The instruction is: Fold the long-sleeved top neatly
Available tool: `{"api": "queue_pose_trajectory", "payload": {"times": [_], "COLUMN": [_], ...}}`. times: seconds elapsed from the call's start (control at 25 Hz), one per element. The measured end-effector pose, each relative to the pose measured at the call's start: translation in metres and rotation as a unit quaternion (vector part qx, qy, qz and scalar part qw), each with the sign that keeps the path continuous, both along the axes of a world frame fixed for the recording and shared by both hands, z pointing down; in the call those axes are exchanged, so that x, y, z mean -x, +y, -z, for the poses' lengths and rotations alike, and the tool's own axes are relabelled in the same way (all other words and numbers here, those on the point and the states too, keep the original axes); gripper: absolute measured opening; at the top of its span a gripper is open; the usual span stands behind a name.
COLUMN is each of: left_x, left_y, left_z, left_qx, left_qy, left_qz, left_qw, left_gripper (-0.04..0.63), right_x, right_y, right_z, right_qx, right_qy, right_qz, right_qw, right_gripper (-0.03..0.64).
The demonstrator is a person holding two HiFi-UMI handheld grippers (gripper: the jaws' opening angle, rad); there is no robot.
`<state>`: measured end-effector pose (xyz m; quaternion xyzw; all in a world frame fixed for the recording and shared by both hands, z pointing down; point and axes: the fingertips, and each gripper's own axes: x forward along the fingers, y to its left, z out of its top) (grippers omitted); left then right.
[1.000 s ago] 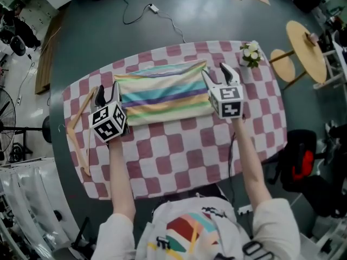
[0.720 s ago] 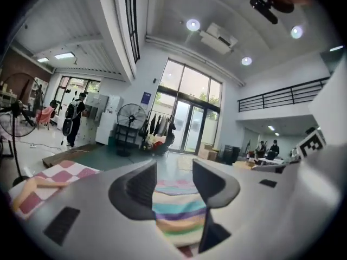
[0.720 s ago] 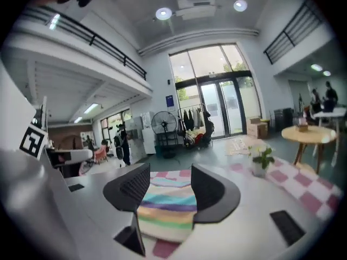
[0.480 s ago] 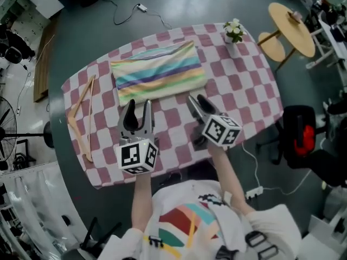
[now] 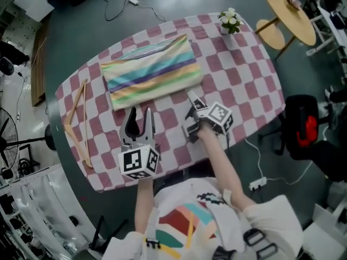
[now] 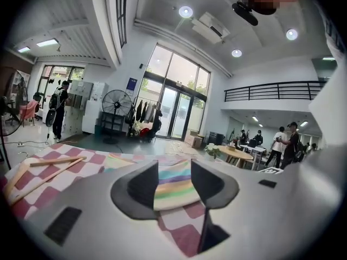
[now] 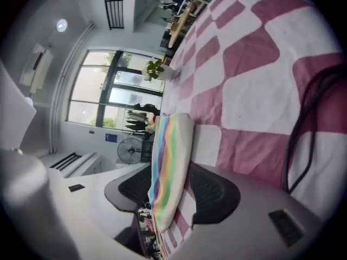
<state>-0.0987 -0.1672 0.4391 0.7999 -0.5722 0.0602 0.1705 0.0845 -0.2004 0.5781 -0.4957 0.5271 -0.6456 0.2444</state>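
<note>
The long-sleeved top point(image 5: 152, 72) lies folded into a flat striped rectangle at the far left-middle of the pink-and-white checked table point(image 5: 244, 85). Both grippers are on the near side of it, apart from the cloth. My left gripper point(image 5: 139, 119) points at the top's near edge; its jaws are closing with nothing between them. In the left gripper view the top point(image 6: 173, 187) shows beyond the fingers. My right gripper point(image 5: 191, 114) lies rolled on its side, low over the table, open and empty. The right gripper view shows the top point(image 7: 169, 156) past its jaws.
A wooden hanger point(image 5: 78, 124) lies at the table's left end. A small flower pot point(image 5: 229, 20) stands at the far right corner. A black cable point(image 7: 306, 118) runs over the table by my right gripper. A round wooden side table point(image 5: 290, 15) and a black chair point(image 5: 306, 137) stand at the right.
Both grippers have drawn back from the ends of the top towards the table's near edge. The right gripper has rolled onto its side and sunk. The top stays folded in place.
</note>
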Motion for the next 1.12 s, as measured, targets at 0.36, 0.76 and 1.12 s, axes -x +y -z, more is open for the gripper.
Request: {"api": "queue_pose_trajectory", "payload": {"times": [0.36, 0.76, 1.12], "left_x": [0.001, 0.029, 0.106], "left_y": [-0.037, -0.053, -0.009], "left_z": [-0.027, -0.041, -0.019], "left_qx": [0.039, 0.062, 0.037], "left_qy": [-0.005, 0.001, 0.008], "left_qz": [0.014, 0.055, 0.148], "left_qw": [0.9991, 0.9966, 0.9883], "left_gripper": [0.187, 0.186, 0.182], "right_x": [-0.031, -0.041, 0.073], "right_y": [-0.050, -0.066, -0.150], "right_z": [-0.036, -0.042, 0.111], "right_qx": [0.076, 0.095, -0.171], "right_qy": [0.041, 0.102, 0.349], "right_qz": [-0.065, -0.080, 0.104], "right_qw": [0.994, 0.987, 0.915], "right_gripper": [0.215, 0.028, 0.014]}}
